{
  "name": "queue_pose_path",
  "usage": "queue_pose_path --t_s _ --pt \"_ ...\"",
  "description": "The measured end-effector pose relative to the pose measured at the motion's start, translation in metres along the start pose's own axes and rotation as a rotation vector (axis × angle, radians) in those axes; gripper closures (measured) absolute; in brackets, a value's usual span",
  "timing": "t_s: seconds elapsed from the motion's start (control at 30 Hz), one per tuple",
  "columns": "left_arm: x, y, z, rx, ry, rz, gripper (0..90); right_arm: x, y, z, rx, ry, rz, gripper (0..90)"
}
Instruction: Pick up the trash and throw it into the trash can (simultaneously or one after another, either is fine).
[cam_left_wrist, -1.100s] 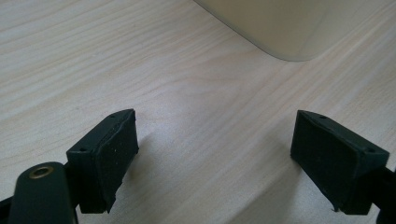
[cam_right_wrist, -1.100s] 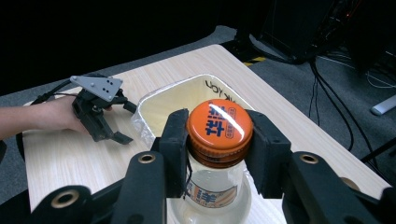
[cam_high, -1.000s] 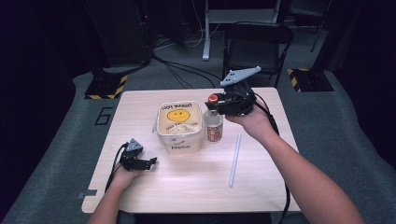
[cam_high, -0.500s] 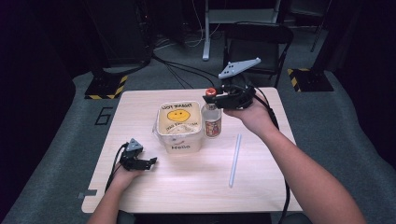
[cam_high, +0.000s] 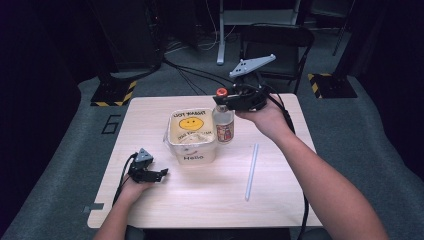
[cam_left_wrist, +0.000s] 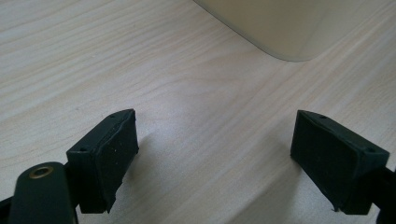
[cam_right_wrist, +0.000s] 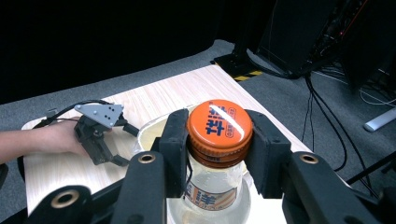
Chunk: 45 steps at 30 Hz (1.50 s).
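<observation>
A clear glass bottle (cam_high: 224, 124) with an orange cap (cam_right_wrist: 219, 127) hangs upright just right of a cream tub (cam_high: 192, 156) marked with a smiley face. My right gripper (cam_high: 223, 100) is shut on the bottle's neck under the cap, one jaw on each side. The bottle's base looks slightly off the table. My left gripper (cam_high: 161, 174) rests on the table at the front left, open, with nothing between its jaws. In the left gripper view a corner of the tub (cam_left_wrist: 280, 23) lies ahead of the left gripper (cam_left_wrist: 215, 154).
A pale straw (cam_high: 251, 171) lies on the wooden table (cam_high: 280, 205), right of the tub. A dark chair (cam_high: 280, 40) and cables stand on the floor beyond the far edge. The person's right forearm crosses the table's right side.
My right gripper has shifted slightly left and up with the bottle, raising the cap. The left gripper has stayed put.
</observation>
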<state>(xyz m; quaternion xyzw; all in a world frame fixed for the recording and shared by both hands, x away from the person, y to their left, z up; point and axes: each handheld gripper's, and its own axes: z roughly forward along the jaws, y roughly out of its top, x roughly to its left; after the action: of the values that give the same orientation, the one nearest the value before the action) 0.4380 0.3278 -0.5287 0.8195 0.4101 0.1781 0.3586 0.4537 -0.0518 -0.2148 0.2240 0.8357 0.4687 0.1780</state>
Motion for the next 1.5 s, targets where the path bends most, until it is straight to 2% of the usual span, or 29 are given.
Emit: queue_pose_path --t_s 0.33,0.6,0.97,1.27,1.5 --pt "0.000 0.000 0.000 -0.004 0.001 -0.004 14.8 -0.001 0.011 0.010 -0.019 0.007 0.005 61.7" --pt "0.000 0.000 0.001 -0.004 0.001 -0.005 14.8 -0.001 0.021 0.018 -0.035 0.009 -0.009 61.7" --pt "0.000 0.000 0.001 -0.006 0.001 -0.003 14.8 0.004 0.032 0.039 -0.037 0.021 -0.016 61.7" --pt "0.000 0.000 0.000 -0.003 0.000 -0.002 14.8 0.007 0.036 0.058 -0.028 0.017 -0.030 61.7" --pt "0.000 0.000 0.001 -0.009 0.004 -0.003 14.8 0.006 0.032 0.072 -0.032 0.006 -0.029 61.6"
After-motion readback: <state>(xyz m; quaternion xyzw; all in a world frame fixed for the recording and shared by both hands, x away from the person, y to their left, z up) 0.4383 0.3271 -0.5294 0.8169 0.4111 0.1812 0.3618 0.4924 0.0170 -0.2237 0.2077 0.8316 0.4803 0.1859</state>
